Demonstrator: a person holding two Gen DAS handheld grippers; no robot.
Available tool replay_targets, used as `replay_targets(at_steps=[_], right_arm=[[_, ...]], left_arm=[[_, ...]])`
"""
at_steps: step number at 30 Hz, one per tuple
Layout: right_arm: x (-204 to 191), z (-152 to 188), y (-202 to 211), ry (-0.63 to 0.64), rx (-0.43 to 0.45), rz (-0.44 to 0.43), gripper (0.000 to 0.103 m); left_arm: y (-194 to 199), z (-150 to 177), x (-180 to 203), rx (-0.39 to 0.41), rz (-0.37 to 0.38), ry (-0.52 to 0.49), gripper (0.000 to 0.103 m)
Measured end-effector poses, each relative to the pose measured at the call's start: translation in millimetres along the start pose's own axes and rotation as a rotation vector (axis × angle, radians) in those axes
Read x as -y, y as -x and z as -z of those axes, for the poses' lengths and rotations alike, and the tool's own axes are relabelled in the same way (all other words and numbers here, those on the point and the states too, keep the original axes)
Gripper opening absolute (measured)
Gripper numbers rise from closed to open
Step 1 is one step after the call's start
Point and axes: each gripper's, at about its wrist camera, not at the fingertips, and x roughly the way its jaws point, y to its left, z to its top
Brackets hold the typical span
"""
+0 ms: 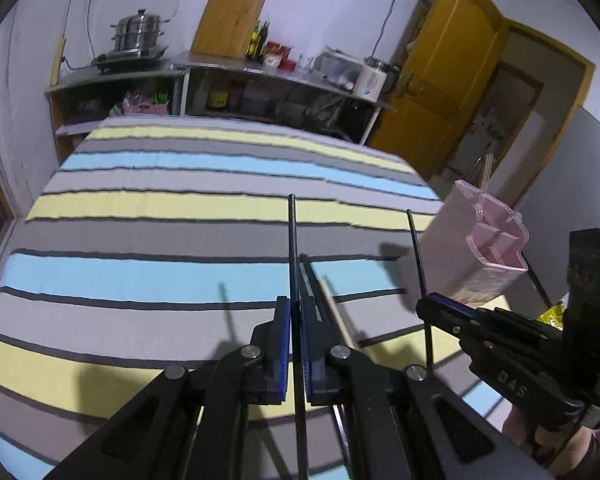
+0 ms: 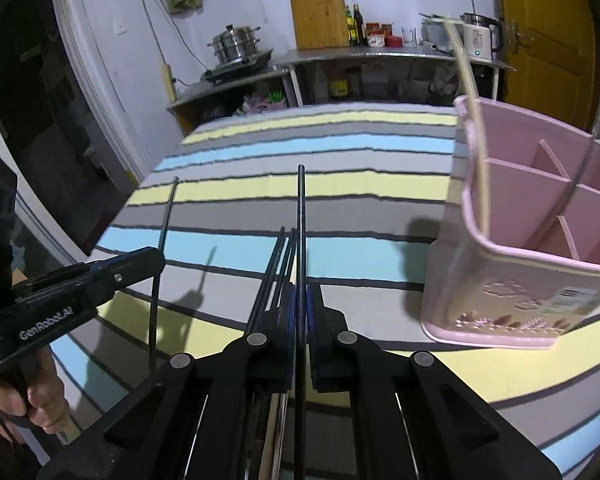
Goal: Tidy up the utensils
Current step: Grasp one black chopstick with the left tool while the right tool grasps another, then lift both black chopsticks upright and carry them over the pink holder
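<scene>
My left gripper (image 1: 294,312) is shut on a black chopstick (image 1: 292,240) that stands up between its blue pads above the striped tablecloth. My right gripper (image 2: 300,300) is shut on another black chopstick (image 2: 300,216), also upright. Each gripper shows in the other's view, the right one (image 1: 428,305) and the left one (image 2: 155,258), each with its chopstick. More black chopsticks (image 2: 277,264) lie on the cloth under the right gripper. The pink divided utensil holder (image 2: 532,240) stands to the right, holding a pale chopstick (image 2: 476,120) and a metal utensil handle (image 2: 588,148); it also shows in the left wrist view (image 1: 476,248).
The table wears a grey, yellow and blue striped cloth (image 1: 159,208). Behind it stands a shelf counter (image 1: 259,68) with a steamer pot (image 1: 137,34), a cutting board, bottles and a kettle. A yellow door (image 1: 448,64) is at the right.
</scene>
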Motion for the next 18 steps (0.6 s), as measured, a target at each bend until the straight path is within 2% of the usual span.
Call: replay_targets(at_steps=[10,18], right_arm=[[3.2,3.8,64.5,-0.019,0.099,-0.004,0.005],[12.5,7.7,97.0,-0.043,0.14,0.009,0.005]], left_arm=[[57.3,-2.9,29.4,0.046,0.042,-0.058,0.005],[75.2,3.9,46.3,0.032,0.073,-0.085,0.005]])
